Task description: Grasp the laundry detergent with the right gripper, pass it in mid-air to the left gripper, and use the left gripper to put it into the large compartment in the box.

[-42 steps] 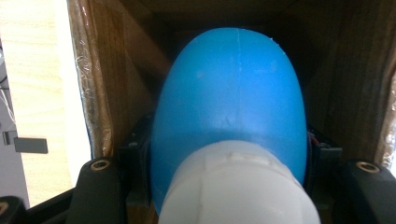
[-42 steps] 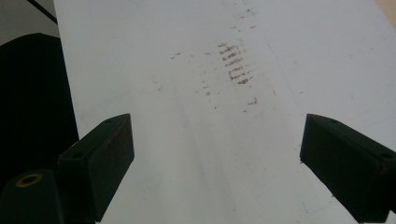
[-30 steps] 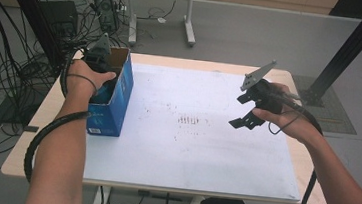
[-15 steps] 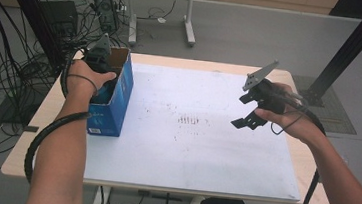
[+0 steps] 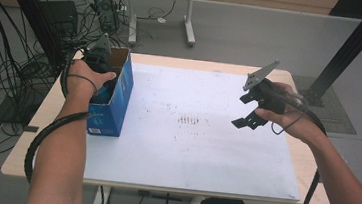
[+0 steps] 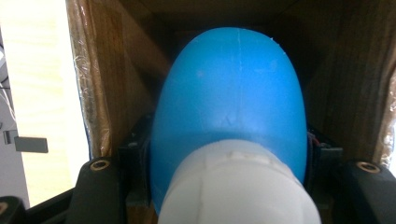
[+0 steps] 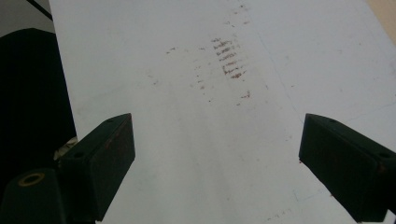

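Observation:
An open blue cardboard box (image 5: 114,106) stands at the table's left edge. My left gripper (image 5: 100,58) reaches down into it, and the hand hides its fingertips in the high view. In the left gripper view my left gripper (image 6: 229,156) is shut on a smooth blue rounded object (image 6: 229,88) with a white end (image 6: 238,189), inside the brown box walls (image 6: 107,88). My right gripper (image 5: 247,119) hovers over the right part of the white sheet (image 5: 189,153). In the right gripper view my right gripper (image 7: 217,154) is open, with bare sheet between its jaws.
Reddish-brown smudges (image 5: 192,119) mark the sheet's middle, and the smudges (image 7: 229,58) lie ahead of the right jaws. The wooden table (image 5: 35,133) shows around the sheet. Cables and a black case (image 5: 59,17) crowd the floor at the left; a black post (image 5: 347,47) rises at the back right.

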Available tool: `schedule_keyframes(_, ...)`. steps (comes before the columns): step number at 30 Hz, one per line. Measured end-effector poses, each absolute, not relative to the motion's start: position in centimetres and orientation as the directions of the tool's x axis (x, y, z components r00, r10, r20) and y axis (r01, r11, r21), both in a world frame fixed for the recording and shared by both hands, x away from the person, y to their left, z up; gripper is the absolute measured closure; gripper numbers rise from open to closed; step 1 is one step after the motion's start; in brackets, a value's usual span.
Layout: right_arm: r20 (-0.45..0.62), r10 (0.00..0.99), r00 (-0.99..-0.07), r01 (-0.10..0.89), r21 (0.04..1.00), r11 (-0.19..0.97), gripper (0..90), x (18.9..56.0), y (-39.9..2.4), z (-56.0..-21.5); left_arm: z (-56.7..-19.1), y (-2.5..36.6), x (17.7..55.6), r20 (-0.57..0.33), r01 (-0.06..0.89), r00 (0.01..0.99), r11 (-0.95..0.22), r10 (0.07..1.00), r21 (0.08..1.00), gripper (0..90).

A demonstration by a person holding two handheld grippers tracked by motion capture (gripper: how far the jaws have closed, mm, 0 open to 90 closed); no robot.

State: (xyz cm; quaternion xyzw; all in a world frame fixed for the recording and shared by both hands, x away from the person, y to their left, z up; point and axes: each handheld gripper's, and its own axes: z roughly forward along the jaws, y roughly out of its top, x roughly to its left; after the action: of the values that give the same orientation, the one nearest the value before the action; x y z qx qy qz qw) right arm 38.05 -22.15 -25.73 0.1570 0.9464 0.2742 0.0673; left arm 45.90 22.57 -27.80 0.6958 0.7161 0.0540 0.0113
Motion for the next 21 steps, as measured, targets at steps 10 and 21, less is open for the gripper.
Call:
schedule_keyframes(10,-0.04,0.331,-0.943,0.258,0.539,0.801,10.5,38.15,-21.91,-25.89,-27.8,22.68,45.93,0.056,0.995,-0.032,0.027,0.998,0.091,36.3)
schedule_keyframes(21,-0.04,0.331,-0.943,0.258,0.539,0.802,10.5,38.22,-21.77,-25.98,-27.83,22.71,45.93,0.056,0.995,-0.033,0.027,0.998,0.094,36.2)
